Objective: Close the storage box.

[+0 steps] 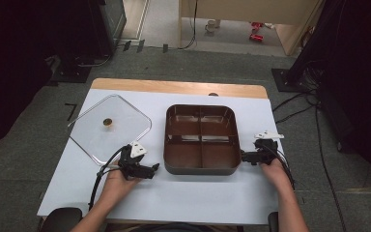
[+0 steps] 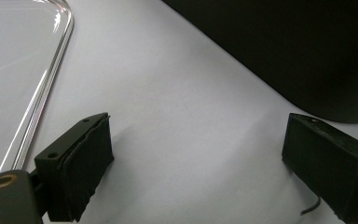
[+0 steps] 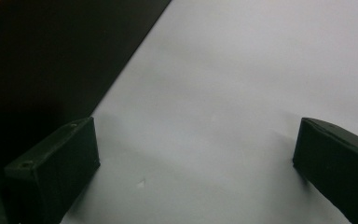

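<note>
Two grippers flank a brown four-compartment tray [image 1: 201, 166] on the white table [image 1: 198, 198].
Left gripper [image 1: 154, 168] and right gripper [image 1: 244, 155] have their jaws spread, holding nothing; the left gripper view shows the rounded edge of the clear square lid [image 2: 37, 98], and the high view its small knob.

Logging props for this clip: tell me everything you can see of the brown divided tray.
The brown tray is a squarish dish with rounded corners and raised walls, glossy like plastic or coated metal. Crossed partitions split it into four compartments, all apparently empty. It sits flat and upright on the white table, at its middle, right of the clear lid. The left gripper and right gripper flank its near corners with jaws open; whether either touches it cannot be told.
</note>
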Demonstrator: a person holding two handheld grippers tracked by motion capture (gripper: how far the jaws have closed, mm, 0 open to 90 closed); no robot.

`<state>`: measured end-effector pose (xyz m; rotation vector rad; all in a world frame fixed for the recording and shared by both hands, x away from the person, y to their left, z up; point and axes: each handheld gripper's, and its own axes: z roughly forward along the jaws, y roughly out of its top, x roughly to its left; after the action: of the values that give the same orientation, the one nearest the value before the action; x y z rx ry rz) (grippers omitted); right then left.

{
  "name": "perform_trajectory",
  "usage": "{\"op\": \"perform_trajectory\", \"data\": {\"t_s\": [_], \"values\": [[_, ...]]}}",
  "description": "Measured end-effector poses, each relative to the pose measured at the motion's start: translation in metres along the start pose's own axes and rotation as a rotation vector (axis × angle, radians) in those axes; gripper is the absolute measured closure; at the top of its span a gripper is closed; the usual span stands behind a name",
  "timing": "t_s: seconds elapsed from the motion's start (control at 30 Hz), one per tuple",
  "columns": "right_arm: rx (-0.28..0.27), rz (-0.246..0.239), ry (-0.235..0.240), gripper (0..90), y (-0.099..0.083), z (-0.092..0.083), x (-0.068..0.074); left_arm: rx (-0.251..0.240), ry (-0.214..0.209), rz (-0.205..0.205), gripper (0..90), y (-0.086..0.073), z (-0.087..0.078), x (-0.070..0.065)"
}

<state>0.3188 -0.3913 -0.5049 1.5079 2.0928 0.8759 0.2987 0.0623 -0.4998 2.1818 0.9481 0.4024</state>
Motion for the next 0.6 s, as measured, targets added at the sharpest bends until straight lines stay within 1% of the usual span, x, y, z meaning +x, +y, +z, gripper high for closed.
{"op": "perform_trajectory", "data": {"t_s": [0.5,0.6], "values": [[0.000,-0.001,0.000,0.0,0.0000,0.0000,-0.0001,0.004,-0.001,-0.002,8.4,0.0004,-0.0001,0.0002],[0.000,-0.001,0.000,0.0,0.0000,0.0000,-0.0001,0.012,-0.001,-0.001,8.6,0.0015,0.0000,0.0002]]}}
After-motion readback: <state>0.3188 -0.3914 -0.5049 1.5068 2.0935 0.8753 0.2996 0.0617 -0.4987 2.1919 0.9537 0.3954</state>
